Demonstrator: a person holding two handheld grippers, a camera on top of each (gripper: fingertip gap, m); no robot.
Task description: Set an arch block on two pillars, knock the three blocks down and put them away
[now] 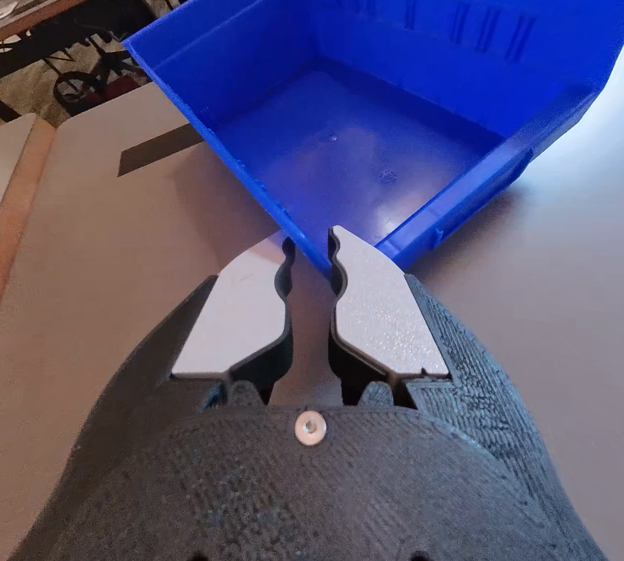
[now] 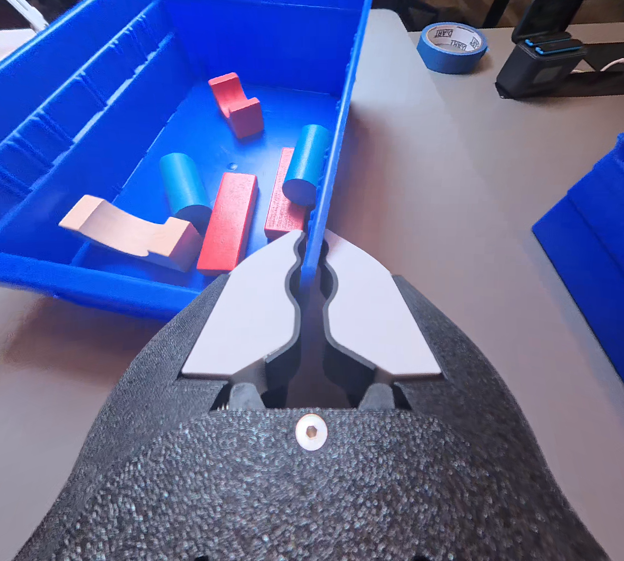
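In the right wrist view a blue bin (image 2: 256, 21) holds several blocks: a red arch (image 2: 236, 105), a pale wooden arch (image 2: 131, 234), two blue cylinders (image 2: 184, 183) (image 2: 305, 163) and two red bars (image 2: 228, 223) (image 2: 283, 196). My right gripper (image 2: 314, 240) is shut on this bin's right wall near the front corner. In the left wrist view a second blue bin (image 1: 388, 38) is empty. My left gripper (image 1: 310, 237) has the near corner of this bin between its tips. Its jaws stand a little apart, and I cannot tell whether they clamp the corner.
The empty bin also shows at the right edge of the right wrist view (image 2: 591, 240). A roll of blue tape (image 2: 452, 46) and a black device with its lid up (image 2: 543, 48) sit at the back right. A dark strip (image 1: 158, 149) lies on the table left of the empty bin. My right fingertips sit around 70 centimeters from my left ones.
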